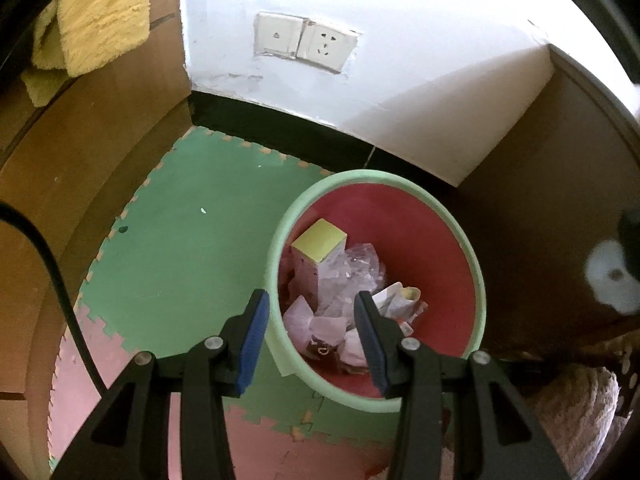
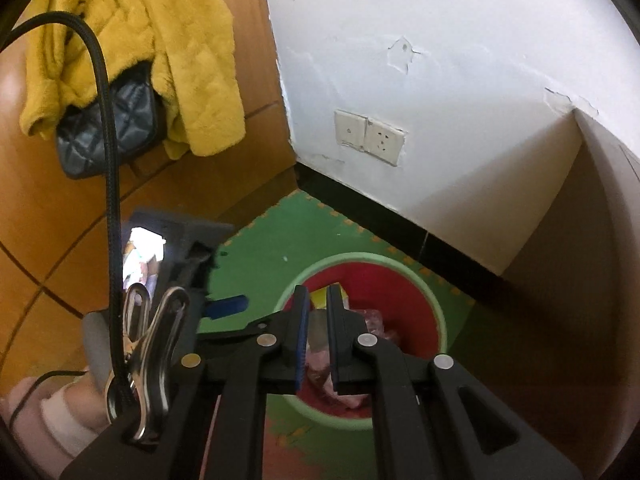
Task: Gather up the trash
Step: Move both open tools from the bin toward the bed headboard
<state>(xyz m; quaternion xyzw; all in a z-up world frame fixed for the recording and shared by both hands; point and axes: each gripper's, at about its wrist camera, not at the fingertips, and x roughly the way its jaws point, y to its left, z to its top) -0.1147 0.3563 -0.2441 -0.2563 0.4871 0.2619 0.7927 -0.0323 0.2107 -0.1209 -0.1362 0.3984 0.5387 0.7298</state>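
left gripper (image 1: 310, 302) hovering above bin, jaws spread wide, gripping nothing | right gripper (image 2: 318, 296) hovering above bin, jaws narrowed, nothing visible between them | trash bin (image 1: 276, 264) sitting on foam mat (image 1: 192, 248) near its wall-side edge | crumpled trash (image 1: 352, 276) and yellow-topped box (image 1: 318, 240) lying inside bin

1. The left wrist camera looks steeply down past its own fingers into the bin (image 1: 376, 292), close above its near rim, facing the wall corner.
2. The right wrist camera sits higher and farther back, facing the same corner.
3. Both views share the bin, the foam floor mat (image 1: 188, 248), and the wall sockets (image 2: 370, 136).
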